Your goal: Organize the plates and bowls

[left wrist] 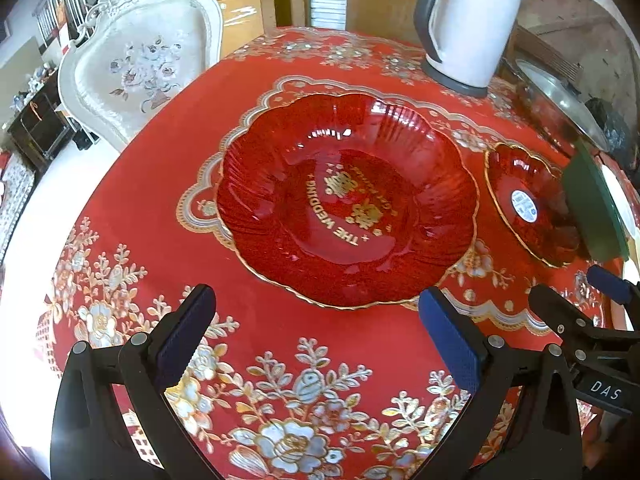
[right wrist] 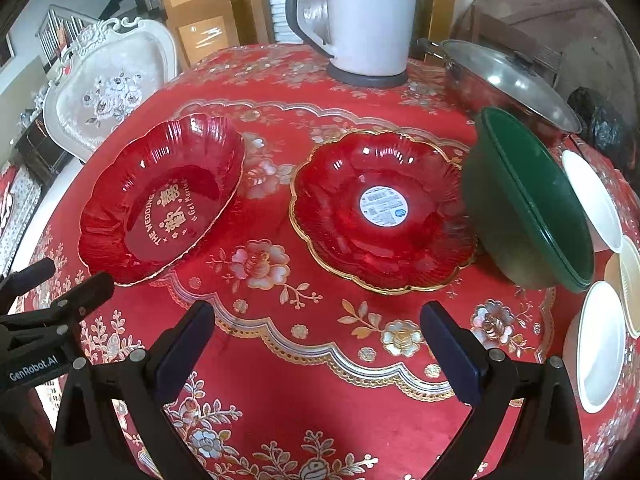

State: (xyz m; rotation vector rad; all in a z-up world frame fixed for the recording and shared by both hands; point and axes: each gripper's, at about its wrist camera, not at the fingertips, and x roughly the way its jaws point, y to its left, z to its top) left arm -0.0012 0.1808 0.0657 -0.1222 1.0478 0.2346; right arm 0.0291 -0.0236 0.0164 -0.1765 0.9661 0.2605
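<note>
A large red scalloped plate with gold lettering [left wrist: 344,200] [right wrist: 160,200] lies on the red floral tablecloth. To its right sits a second red plate with a white sticker [left wrist: 528,208] [right wrist: 384,212]. A dark green bowl [right wrist: 524,204] [left wrist: 596,208] leans tilted beside it, and white bowls [right wrist: 600,344] stand at the far right edge. My left gripper [left wrist: 316,340] is open, empty, just short of the lettered plate's near rim. My right gripper [right wrist: 316,348] is open and empty, short of the sticker plate. Each gripper shows at the edge of the other's view.
A white electric kettle [left wrist: 468,24] [right wrist: 368,16] stands at the table's far side. A steel pot with a glass lid [right wrist: 508,80] sits at the far right. A white carved chair [left wrist: 140,64] stands by the table's left edge.
</note>
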